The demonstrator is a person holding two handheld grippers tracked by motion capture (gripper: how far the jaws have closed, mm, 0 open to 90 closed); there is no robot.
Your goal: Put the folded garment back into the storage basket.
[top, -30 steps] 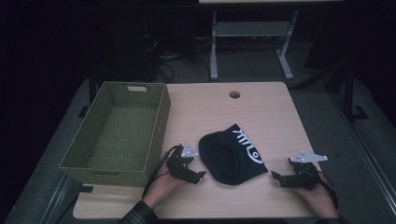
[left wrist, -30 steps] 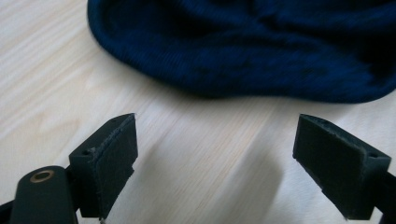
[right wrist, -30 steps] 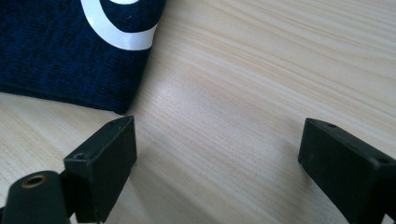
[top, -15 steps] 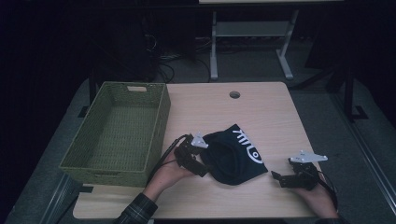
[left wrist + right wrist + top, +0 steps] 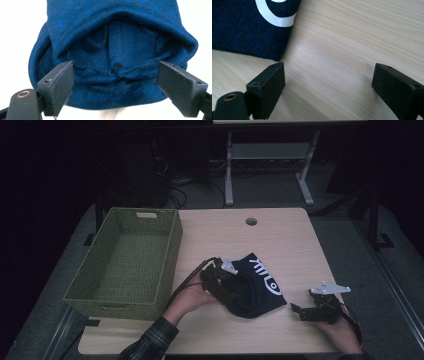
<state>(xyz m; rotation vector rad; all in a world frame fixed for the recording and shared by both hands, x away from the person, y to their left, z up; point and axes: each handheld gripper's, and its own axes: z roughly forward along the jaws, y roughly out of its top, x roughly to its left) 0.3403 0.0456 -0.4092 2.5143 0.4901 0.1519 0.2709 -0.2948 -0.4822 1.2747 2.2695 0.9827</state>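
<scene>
The left hand-held gripper (image 5: 115,82) gapes wide at the beanie's (image 5: 112,50) opening ahead. Best push deeper, then pinch the near rim squarely. The right hand-held gripper (image 5: 328,85) rests wide.

The left gripper (image 5: 231,287) is held over the middle of the desk toward its near edge, its jaws spread wide, the forearm reaching in from the near edge. The right gripper (image 5: 300,311) is rested near the desk's near right corner, its jaws likewise parted.

Dim room; grey floor (image 5: 345,235); metal stand (image 5: 267,162); cables (image 5: 172,180) behind table (image 5: 280,240).
</scene>
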